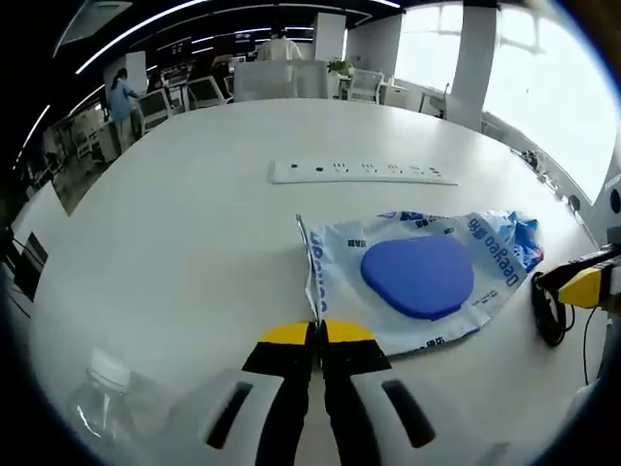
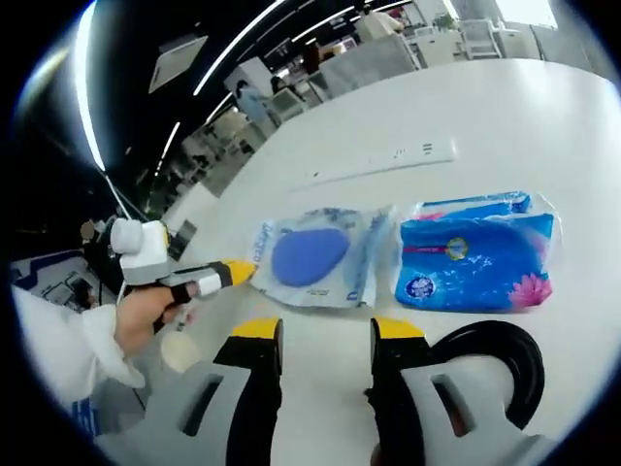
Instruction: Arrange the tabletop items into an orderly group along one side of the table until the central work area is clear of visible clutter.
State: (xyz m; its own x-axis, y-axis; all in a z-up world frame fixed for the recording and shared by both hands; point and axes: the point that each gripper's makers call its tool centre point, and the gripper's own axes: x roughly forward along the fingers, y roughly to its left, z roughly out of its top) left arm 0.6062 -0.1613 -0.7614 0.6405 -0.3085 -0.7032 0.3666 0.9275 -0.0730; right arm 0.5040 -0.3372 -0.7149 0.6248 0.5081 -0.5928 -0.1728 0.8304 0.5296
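A clear wet-wipes pack (image 1: 417, 277) with a round blue lid lies flat on the white table (image 1: 194, 223). My left gripper (image 1: 317, 333) is shut on the pack's near left edge. In the right gripper view the same pack (image 2: 315, 257) lies beside a blue tissue pack (image 2: 475, 257), and the left gripper (image 2: 238, 273) comes in from the left, its yellow tips at the pack's edge. My right gripper (image 2: 327, 335) hovers open above bare table in front of both packs, nothing between its jaws. It also shows at the right of the left gripper view (image 1: 572, 283).
A white power strip (image 1: 364, 173) lies farther back on the table. A clear water bottle (image 1: 107, 388) stands near the left gripper. A black looped cable (image 2: 495, 359) lies by the right gripper. A hand (image 2: 146, 311) in a white sleeve holds the left gripper. Chairs and people stand beyond the table.
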